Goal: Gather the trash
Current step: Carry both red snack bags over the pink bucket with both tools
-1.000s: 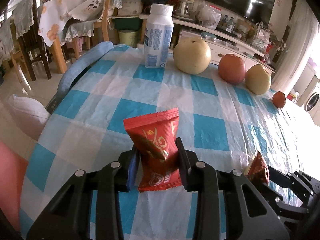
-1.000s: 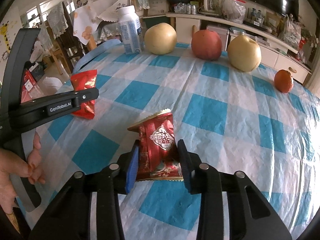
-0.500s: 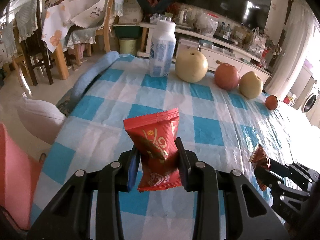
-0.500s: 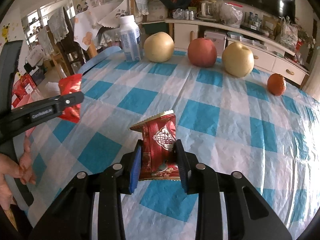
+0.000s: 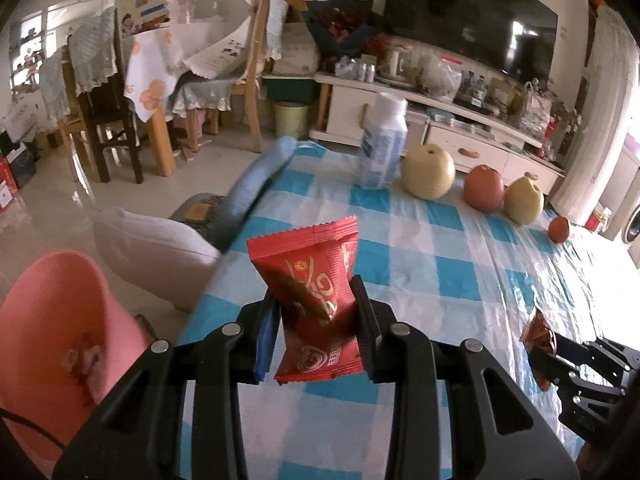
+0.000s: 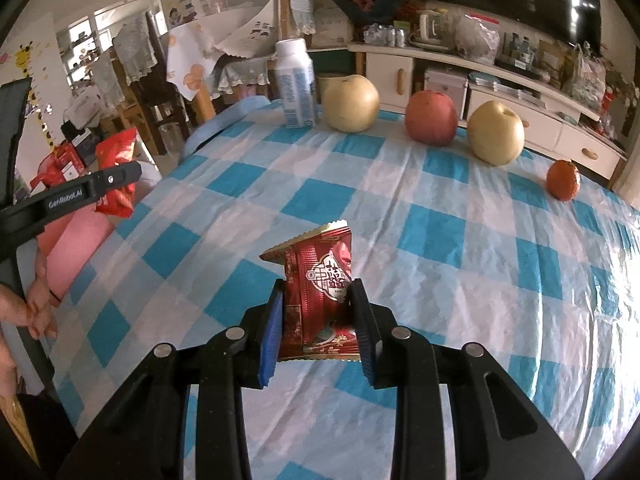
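My left gripper (image 5: 316, 320) is shut on a bright red snack packet (image 5: 310, 276), held in the air over the table's left edge. A pink bin (image 5: 52, 336) stands on the floor at the lower left of the left wrist view, with scraps inside. My right gripper (image 6: 318, 312) is shut on a dark red snack packet (image 6: 320, 280) above the blue and white checked tablecloth (image 6: 440, 220). In the right wrist view the left gripper (image 6: 128, 172) shows at the left with its red packet (image 6: 116, 152), over the pink bin (image 6: 76, 236). The right gripper (image 5: 548, 344) appears at the lower right of the left wrist view.
Along the table's far side stand a white milk bottle (image 6: 296, 84), a yellow pear (image 6: 351, 98), a red apple (image 6: 431, 118), another pear (image 6: 496, 132) and a small orange (image 6: 563, 180). A white cushion (image 5: 156, 252) and chairs (image 5: 104, 120) lie left of the table. A hand (image 6: 24, 308) grips the left handle.
The left gripper has carried its red packet up and leftward past the table edge, so the pink bin has come into view. The right gripper has lifted its packet slightly off the cloth.
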A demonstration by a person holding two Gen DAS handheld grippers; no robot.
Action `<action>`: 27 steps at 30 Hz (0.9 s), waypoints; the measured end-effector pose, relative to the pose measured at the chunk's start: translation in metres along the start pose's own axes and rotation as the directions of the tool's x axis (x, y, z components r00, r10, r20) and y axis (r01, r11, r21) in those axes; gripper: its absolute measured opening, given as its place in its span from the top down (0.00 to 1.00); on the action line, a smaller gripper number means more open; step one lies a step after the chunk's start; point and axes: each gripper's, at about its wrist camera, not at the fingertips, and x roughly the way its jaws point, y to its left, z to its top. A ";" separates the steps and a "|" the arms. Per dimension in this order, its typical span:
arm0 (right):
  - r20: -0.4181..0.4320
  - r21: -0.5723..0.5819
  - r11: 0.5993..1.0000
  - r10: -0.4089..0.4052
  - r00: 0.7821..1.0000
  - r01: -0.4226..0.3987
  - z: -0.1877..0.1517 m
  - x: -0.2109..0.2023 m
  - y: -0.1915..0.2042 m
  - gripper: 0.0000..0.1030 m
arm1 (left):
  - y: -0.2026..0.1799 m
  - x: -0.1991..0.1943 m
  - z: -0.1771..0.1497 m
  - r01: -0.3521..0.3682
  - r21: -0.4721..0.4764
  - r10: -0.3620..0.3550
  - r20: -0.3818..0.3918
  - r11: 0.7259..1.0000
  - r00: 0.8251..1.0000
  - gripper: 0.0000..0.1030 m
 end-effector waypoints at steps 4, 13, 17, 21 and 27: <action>0.001 -0.020 1.000 -0.004 1.000 0.004 0.000 -0.002 0.014 0.67 | 0.018 -0.012 0.004 -0.027 -0.008 0.027 0.022 1.000 0.999 0.65; 0.023 -0.053 0.998 0.026 0.999 -0.025 0.005 -0.009 0.050 0.67 | 0.060 -0.029 0.008 -0.085 -0.038 0.087 0.047 0.996 0.995 0.65; 0.020 -0.076 0.996 0.044 0.999 -0.043 0.006 -0.007 0.072 0.67 | 0.077 -0.035 0.009 -0.114 -0.046 0.116 0.055 0.992 0.992 0.65; 0.010 -0.099 0.993 0.068 0.998 -0.066 0.007 -0.003 0.097 0.67 | 0.094 -0.040 0.010 -0.141 -0.060 0.144 0.061 0.988 0.988 0.65; -0.001 -0.140 0.985 0.104 0.995 -0.103 0.011 0.001 0.135 0.67 | 0.120 -0.048 0.009 -0.186 -0.088 0.192 0.065 0.979 0.979 0.65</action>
